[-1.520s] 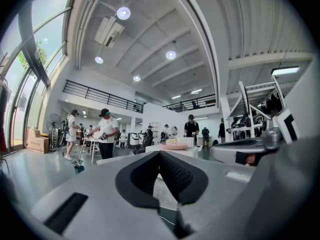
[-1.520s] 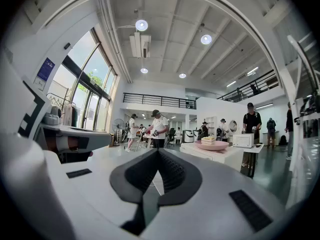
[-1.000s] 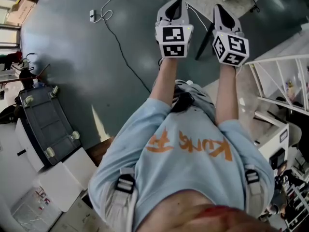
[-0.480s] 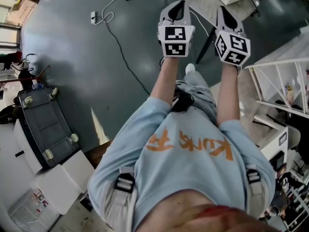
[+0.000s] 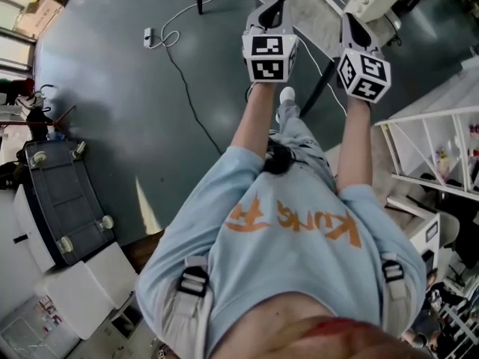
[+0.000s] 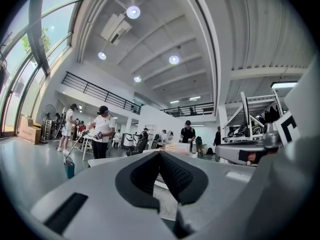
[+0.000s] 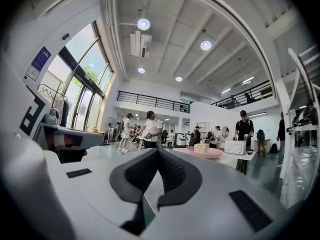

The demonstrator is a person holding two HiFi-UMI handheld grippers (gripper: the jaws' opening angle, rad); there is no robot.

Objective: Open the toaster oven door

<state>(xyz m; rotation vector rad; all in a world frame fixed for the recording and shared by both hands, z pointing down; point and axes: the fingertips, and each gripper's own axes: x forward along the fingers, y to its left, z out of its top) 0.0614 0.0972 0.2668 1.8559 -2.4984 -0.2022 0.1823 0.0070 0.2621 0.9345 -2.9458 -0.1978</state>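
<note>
I hold both grippers up in front of me, well above the floor. In the head view my left gripper (image 5: 274,7) and my right gripper (image 5: 349,21) point toward a light table (image 5: 299,6). A white box-like appliance (image 5: 368,2) stands on that table, partly cut off by the frame's top edge. The right gripper view shows the same white appliance (image 7: 234,147) far off, beside a pink plate (image 7: 206,152). Left gripper (image 6: 160,156) jaws meet with nothing between them. Right gripper (image 7: 159,152) jaws also meet, empty. No toaster oven door is plainly visible.
A cable and plug (image 5: 150,36) lie on the grey floor at left. A dark wheeled cart (image 5: 63,204) and white boxes (image 5: 82,294) stand at lower left. White shelving (image 5: 441,144) rises at right. Several people (image 6: 102,134) stand in the hall.
The floor, cart and boxes have slid toward the lower left as I step forward. The table and white appliance show more at the top. Both grippers stay shut.
</note>
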